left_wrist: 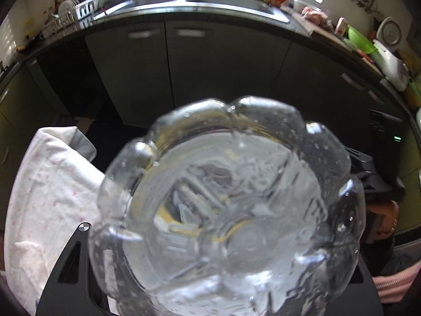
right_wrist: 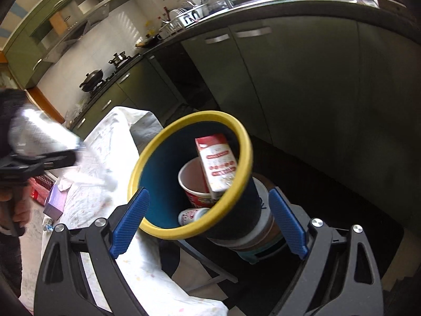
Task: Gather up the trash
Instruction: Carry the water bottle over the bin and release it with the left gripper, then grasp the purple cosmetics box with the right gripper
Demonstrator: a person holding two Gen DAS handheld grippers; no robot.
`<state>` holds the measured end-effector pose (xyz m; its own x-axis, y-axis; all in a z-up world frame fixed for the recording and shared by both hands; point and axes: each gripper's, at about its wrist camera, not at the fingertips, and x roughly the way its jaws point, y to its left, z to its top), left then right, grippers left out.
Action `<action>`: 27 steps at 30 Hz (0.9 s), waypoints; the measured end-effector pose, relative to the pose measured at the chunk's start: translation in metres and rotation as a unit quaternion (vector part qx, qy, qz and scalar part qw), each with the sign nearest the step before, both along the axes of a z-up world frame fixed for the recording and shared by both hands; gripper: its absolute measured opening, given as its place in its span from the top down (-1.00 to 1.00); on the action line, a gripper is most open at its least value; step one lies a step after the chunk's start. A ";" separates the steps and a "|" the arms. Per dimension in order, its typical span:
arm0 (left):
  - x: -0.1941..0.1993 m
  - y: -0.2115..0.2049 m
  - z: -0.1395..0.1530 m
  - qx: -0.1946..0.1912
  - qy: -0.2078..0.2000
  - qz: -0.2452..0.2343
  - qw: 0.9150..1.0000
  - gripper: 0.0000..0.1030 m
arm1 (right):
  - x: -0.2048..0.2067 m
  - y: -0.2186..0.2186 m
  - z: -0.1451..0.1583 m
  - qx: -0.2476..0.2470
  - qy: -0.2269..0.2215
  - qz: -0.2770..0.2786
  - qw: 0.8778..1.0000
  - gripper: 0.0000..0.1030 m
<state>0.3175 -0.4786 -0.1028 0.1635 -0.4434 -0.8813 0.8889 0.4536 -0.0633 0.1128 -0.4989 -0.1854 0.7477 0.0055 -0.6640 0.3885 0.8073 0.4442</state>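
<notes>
The left gripper [left_wrist: 210,276] holds a clear plastic bottle [left_wrist: 229,205], its base filling the lower centre of the left wrist view; the fingers are largely hidden behind it. The right gripper [right_wrist: 209,226] clamps a blue bin with a yellow rim [right_wrist: 189,173] between its blue pads [right_wrist: 131,221], centre of the right wrist view, tilted with its mouth toward the camera. Inside lie a red-and-white carton [right_wrist: 215,163], a paper cup [right_wrist: 194,184] and a small bottle [right_wrist: 190,214]. A cloth-covered table [right_wrist: 105,200] sits at lower left. Risk: the tilted bin could spill its contents, and the smooth bottle, already blurred in the right view, could slip or miss the rim.
</notes>
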 end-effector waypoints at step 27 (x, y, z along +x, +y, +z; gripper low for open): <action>-0.118 0.274 0.039 -0.139 -0.127 0.260 0.947 -0.87 | 0.058 0.110 0.019 -0.014 0.000 0.163 0.987 -0.69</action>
<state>0.1990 -0.2045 -0.0633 0.6145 -0.4536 -0.6455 0.5529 0.8312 -0.0578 0.1706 -0.3890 -0.1661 0.7098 0.2275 -0.6666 0.1061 0.9011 0.4205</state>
